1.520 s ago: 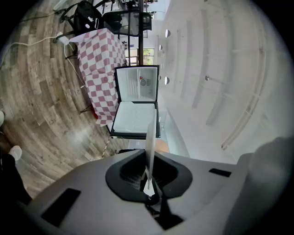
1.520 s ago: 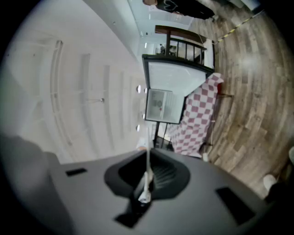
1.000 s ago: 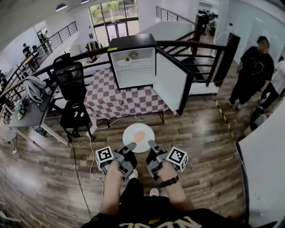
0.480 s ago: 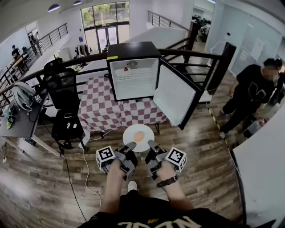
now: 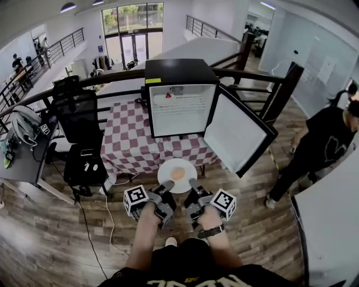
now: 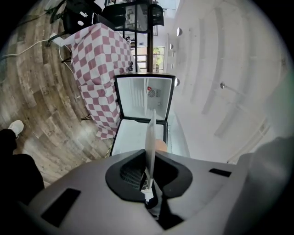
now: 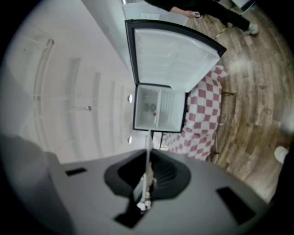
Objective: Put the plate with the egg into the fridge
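**Inspector:** Head view is bright and even. Daylight enters through the glass doors at 12 o'clock, and the ceiling lamps at 11 o'clock are lit. Shadows are soft.

**Clerk:** Distortion?

**Inspector:** Strong fisheye: the railings bow. The floor has a pale sheen at 8 o'clock.

**Clerk:** Gripper views?

**Inspector:** Black round vignette on both. The plate edge is soft, close to the lens. The fridge interior is sharp and brightly lit.

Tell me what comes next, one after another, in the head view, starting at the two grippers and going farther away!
left gripper and right gripper, side by side → plate with the egg → checkered table → open fridge
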`<state>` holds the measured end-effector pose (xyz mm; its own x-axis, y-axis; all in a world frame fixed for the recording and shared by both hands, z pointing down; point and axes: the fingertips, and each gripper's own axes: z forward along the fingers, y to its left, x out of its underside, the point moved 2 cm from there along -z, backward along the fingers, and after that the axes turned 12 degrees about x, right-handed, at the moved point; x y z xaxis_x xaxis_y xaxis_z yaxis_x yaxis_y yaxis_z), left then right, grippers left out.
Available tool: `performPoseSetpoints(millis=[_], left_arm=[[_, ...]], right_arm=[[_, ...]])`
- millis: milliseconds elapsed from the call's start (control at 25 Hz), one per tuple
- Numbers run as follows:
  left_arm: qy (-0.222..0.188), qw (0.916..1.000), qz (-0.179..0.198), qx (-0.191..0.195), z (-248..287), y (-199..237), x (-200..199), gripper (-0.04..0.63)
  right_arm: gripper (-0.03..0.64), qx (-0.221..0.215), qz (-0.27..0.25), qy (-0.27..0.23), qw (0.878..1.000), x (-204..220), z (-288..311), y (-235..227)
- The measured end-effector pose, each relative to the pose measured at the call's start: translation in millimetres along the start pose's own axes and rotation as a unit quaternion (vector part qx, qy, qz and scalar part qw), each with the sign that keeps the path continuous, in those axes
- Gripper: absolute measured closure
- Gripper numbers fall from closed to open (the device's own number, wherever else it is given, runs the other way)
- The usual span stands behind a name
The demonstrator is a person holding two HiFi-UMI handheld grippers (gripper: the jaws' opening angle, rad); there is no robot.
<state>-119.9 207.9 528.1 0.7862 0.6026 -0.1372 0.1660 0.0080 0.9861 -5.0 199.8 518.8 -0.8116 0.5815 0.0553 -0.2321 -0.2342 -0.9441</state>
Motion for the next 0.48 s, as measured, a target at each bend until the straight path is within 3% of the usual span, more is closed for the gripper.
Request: performPoseSetpoints(millis=[160, 480], left_arm=[[0.005, 0.9997, -0.025, -0.005, 14, 9, -19, 0.560], [0.003, 0.9991, -0.036, -0.021, 52, 19, -59, 0.560]], right_arm=[[0.578, 0.010, 0.005, -0.004, 1.000, -6, 24, -2], [0.578, 0.021, 0.018, -0.003, 1.000, -33, 75, 2]])
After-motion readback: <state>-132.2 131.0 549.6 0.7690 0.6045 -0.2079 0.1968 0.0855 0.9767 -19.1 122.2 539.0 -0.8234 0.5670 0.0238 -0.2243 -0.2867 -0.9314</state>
